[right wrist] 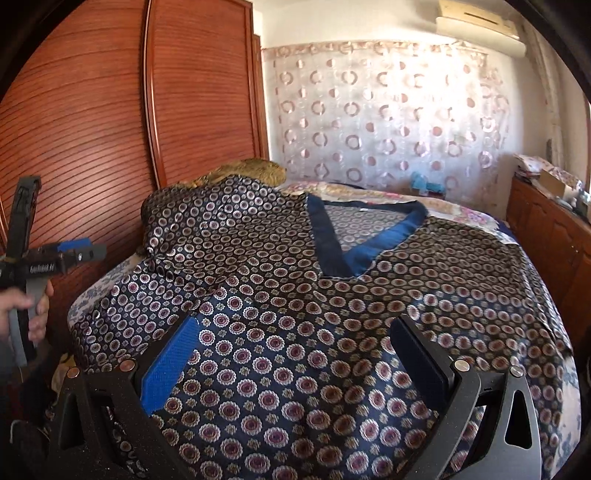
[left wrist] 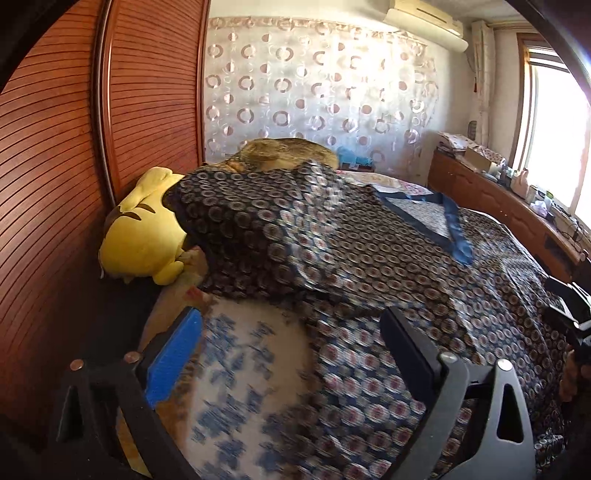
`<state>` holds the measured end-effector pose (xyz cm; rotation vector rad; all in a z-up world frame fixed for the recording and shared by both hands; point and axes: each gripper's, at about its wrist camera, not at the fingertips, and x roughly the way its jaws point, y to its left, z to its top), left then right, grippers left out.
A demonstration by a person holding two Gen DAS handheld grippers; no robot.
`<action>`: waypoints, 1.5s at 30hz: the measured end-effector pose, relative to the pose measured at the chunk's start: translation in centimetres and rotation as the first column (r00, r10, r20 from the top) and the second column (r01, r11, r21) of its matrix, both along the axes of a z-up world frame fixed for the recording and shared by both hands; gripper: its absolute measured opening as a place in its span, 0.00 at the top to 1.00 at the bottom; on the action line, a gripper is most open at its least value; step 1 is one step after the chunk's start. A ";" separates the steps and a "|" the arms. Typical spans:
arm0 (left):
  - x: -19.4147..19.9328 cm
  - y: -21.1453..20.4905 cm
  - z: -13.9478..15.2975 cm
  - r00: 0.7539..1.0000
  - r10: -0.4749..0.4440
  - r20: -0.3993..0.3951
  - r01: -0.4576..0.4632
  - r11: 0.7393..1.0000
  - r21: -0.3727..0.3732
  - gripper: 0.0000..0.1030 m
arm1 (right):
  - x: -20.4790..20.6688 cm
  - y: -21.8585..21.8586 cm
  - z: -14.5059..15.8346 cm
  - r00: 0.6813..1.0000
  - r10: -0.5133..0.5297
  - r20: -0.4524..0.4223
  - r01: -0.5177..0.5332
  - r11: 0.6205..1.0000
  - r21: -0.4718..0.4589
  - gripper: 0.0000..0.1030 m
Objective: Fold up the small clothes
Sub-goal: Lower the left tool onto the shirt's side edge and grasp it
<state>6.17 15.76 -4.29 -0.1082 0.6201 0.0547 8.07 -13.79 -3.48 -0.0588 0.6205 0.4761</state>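
Patterned top (right wrist: 295, 302) spread front-up across bed (right wrist: 480, 218), blue V-neck (right wrist: 354, 254) far, left sleeve (left wrist: 258, 229) already folded inward. Left tongs (left wrist: 291, 354) and right tongs (right wrist: 291, 362) both gaping, empty, poised over near hem, likely for next fold.

Left wall: a reddish wooden wardrobe (right wrist: 110, 122) with slatted sliding doors.
Far wall: a sheer curtain (right wrist: 388, 118) printed with pink rings.
Above it: a cream air conditioner (left wrist: 424, 22) mounted high on the wall.
Right side: a bright window (left wrist: 554, 136) letting in strong daylight.
Under the window: a low wooden cabinet (left wrist: 498, 199) with clutter on top.
Bed: a floral bedsheet (left wrist: 243, 354).
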 end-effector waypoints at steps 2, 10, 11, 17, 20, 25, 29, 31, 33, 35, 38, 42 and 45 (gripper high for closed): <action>1.1 1.2 0.0 1.000 0.005 -0.014 -0.005 1.000 -0.001 0.12 | 0.9 0.5 -0.2 1.000 0.010 -0.007 -0.010 1.000 -0.003 0.00; 6.2 5.6 -2.2 0.989 0.058 -0.139 -0.062 0.998 -0.021 0.36 | 3.6 2.1 -0.8 0.999 0.028 -0.042 -0.029 0.999 -0.018 0.00; 6.9 6.3 -2.7 0.984 0.063 -0.164 -0.071 0.997 -0.042 0.37 | 3.8 2.3 -0.9 0.998 0.030 -0.046 -0.031 0.999 -0.024 0.00; 9.0 8.0 -5.1 0.965 0.071 -0.253 -0.106 0.986 -0.127 0.39 | 4.9 3.5 -1.7 0.997 0.045 -0.062 -0.048 0.997 -0.053 0.00; 9.4 7.9 -5.7 0.960 0.058 -0.272 -0.101 0.984 -0.149 0.39 | 5.2 3.9 -2.1 0.996 0.050 -0.069 -0.055 0.997 -0.062 0.00; 10.0 7.8 -5.7 0.962 0.048 -0.269 -0.091 0.985 -0.150 0.45 | 5.2 3.6 -2.3 0.996 0.046 -0.079 -0.050 0.997 -0.055 0.00; 10.2 7.6 -5.3 0.966 0.050 -0.253 -0.086 0.988 -0.132 0.68 | 5.0 3.6 -2.3 0.996 0.042 -0.073 -0.046 0.998 -0.050 0.00; 10.2 7.1 -5.1 0.967 0.059 -0.248 -0.082 0.993 -0.084 0.76 | 4.9 3.5 -2.4 0.997 0.042 -0.071 -0.045 0.998 -0.049 0.00; 10.1 6.7 -5.0 0.968 0.056 -0.245 -0.070 0.996 -0.047 0.87 | 4.8 3.5 -2.4 0.997 0.041 -0.069 -0.044 0.998 -0.049 0.00; 9.7 6.3 -4.8 0.969 0.056 -0.240 -0.062 0.998 -0.018 0.90 | 4.8 3.4 -2.3 0.997 0.041 -0.068 -0.044 0.998 -0.048 0.00; 8.9 5.8 -3.5 0.979 0.048 -0.199 -0.048 0.999 0.004 0.92 | 4.7 3.3 -2.3 0.997 0.039 -0.067 -0.042 0.998 -0.044 0.00; 7.5 3.1 0.0 0.993 -0.015 -0.120 0.021 0.998 0.051 0.93 | 4.7 3.2 -2.3 0.997 0.034 -0.072 -0.037 0.998 -0.042 0.00; 7.0 0.3 3.0 0.992 -0.106 -0.073 0.111 0.991 0.075 0.93 | 4.7 3.1 -2.2 0.997 0.035 -0.073 -0.038 0.999 -0.036 0.00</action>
